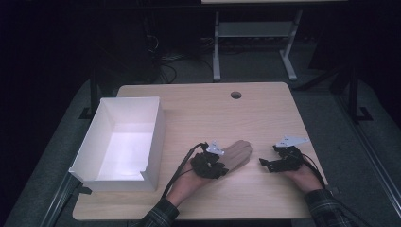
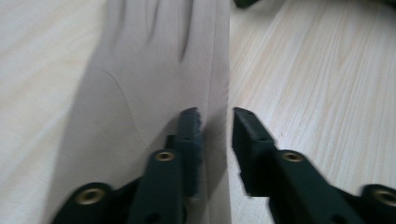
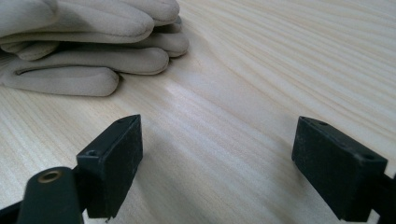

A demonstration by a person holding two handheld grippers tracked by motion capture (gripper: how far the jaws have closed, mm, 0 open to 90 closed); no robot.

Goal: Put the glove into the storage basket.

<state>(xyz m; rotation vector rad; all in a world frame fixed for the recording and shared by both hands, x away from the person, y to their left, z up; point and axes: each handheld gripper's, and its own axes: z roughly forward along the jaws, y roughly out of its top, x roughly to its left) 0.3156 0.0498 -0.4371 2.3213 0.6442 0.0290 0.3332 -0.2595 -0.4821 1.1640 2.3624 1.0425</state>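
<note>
On the table (image 1: pixel 265 113), at about 5 o'clock from its middle: a beige glove (image 1: pixel 239 155) is laid flat, fingers pointed toward 1 o'clock, cuff end under the left gripper.

Glove, seen closer: in the left gripper view the glove (image 2: pixel 154 70) is spread smooth with shallow seams on its back; in the right gripper view the stacked glove fingers (image 3: pixel 93 42) are seen at 10 o'clock, possibly two layers, which cannot be settled.

Handling, as judged: the glove is taken to be light, soft and limp, not fragile, and not slippery on the wood. It would be expected to droop and fold when lifted.

Where to take hold, as judged: the cuff edge or one long side edge is preferred, so that a single pinch gathers the cloth; a pinch at the fingertips would be likelier to slip off.

Left gripper (image 1: pixel 215 163): its jaws are parted a little, a narrow gap being left between them. One jaw is set over the glove's edge, the other over bare wood just beside it. The cloth is not pinched; whether a pad rests on it cannot be told.

Right gripper (image 1: pixel 279 163): held at 3 o'clock from the glove, apart from it, jaws spread wide over bare table, nothing between them, nothing touched.

White box (image 1: pixel 127 142): placed at 9 o'clock from the glove, well apart, open at the top.
</note>
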